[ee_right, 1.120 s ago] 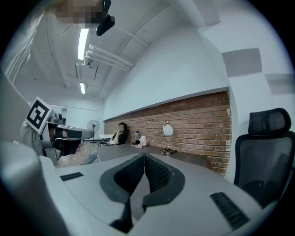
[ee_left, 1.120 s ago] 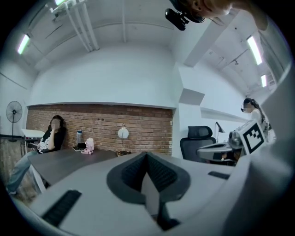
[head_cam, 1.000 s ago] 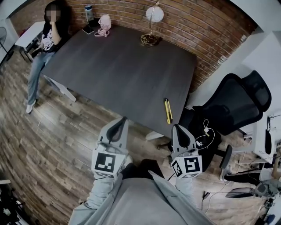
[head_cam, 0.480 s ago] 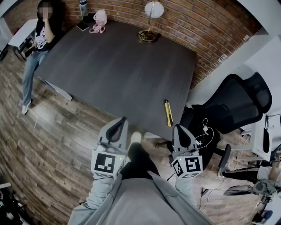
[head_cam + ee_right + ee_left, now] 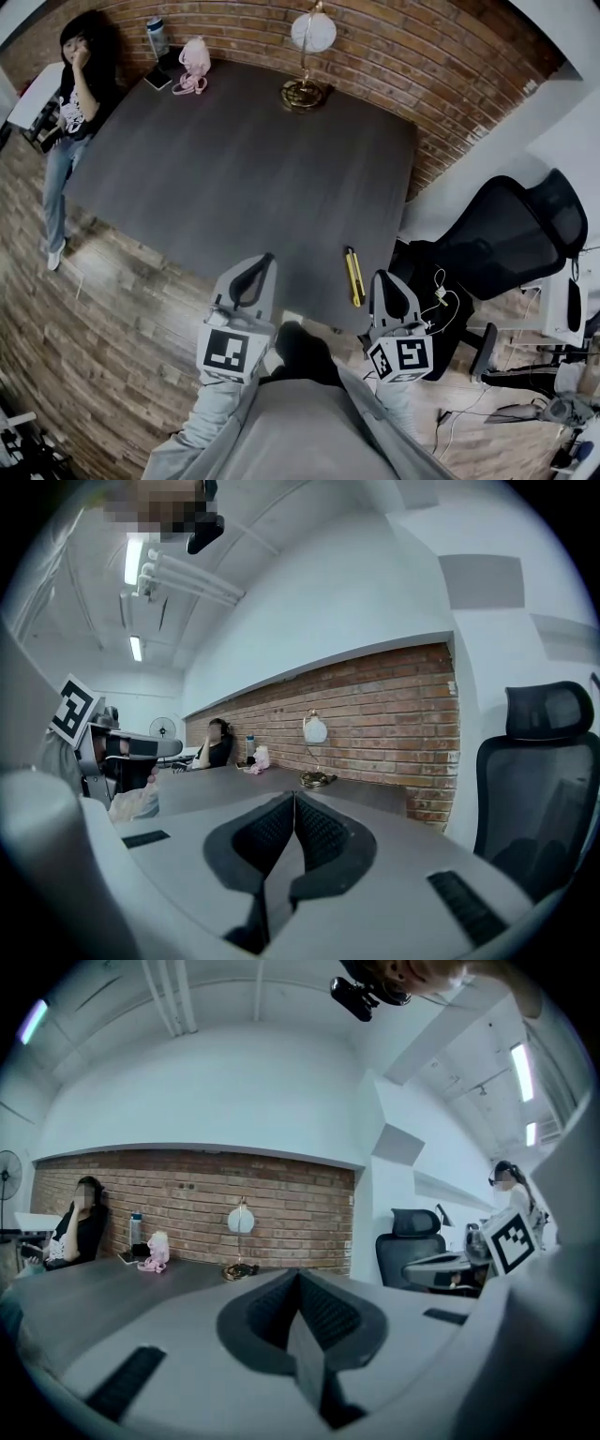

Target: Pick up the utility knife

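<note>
Head view: slim yellow-and-black utility knife (image 5: 353, 277) lies flat by the dark grey table's (image 5: 234, 159) near edge, just left of the right tongs (image 5: 382, 279).
Right tongs: jaws together, empty.
Left tongs (image 5: 262, 261): jaws together, empty; knife well to their right.
Handling: likely light, stiff, smooth-sided; pinch across the mid-body.

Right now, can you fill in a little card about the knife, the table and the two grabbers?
knife: yellow utility knife, flat on the table near its right front corner, nothing touching it
table: dark top, lamp at the far edge
left gripper: shut, empty
right gripper: shut, empty, nearest the knife
beside table: black office chair
</note>
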A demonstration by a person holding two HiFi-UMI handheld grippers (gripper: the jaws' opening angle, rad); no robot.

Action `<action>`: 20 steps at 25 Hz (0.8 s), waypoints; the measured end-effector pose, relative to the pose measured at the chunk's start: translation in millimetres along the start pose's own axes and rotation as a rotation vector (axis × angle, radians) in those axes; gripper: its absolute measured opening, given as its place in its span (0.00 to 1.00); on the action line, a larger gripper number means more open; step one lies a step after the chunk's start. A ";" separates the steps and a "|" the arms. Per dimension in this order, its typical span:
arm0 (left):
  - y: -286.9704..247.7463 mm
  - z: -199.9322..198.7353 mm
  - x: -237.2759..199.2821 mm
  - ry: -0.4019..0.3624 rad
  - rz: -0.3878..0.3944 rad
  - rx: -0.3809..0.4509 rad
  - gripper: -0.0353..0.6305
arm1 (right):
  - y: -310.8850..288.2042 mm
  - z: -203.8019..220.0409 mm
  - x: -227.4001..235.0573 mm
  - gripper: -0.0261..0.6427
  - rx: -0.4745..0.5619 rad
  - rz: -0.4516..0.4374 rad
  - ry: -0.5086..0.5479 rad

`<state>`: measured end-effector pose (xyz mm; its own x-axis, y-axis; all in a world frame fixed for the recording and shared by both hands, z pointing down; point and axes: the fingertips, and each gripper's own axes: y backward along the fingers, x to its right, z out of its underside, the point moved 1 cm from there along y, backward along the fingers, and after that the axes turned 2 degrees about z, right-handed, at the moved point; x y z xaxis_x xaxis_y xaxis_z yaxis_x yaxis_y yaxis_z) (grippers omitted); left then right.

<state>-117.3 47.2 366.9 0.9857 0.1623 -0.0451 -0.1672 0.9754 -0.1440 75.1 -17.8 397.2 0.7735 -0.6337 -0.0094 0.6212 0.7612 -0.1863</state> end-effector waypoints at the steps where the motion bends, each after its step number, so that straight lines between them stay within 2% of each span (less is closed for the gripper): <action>1: -11.8 -3.6 -1.9 -0.004 0.011 0.000 0.08 | -7.3 -1.9 6.6 0.07 0.000 0.008 -0.004; 11: -121.9 -37.1 4.8 -0.032 0.110 -0.003 0.08 | -59.0 -21.4 79.9 0.07 0.017 0.084 -0.044; 14: -144.0 -36.8 5.8 -0.070 0.132 0.013 0.08 | -65.4 -22.0 95.9 0.07 0.020 0.108 -0.057; 20: -170.3 -45.2 15.2 -0.082 0.174 0.015 0.08 | -69.1 -26.0 114.7 0.07 0.017 0.133 -0.055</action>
<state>-74.8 -123.2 346.1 0.9406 0.3394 0.0125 -0.3352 0.9336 -0.1263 117.6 -146.7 383.4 0.8544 -0.5192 0.0207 0.5147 0.8403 -0.1702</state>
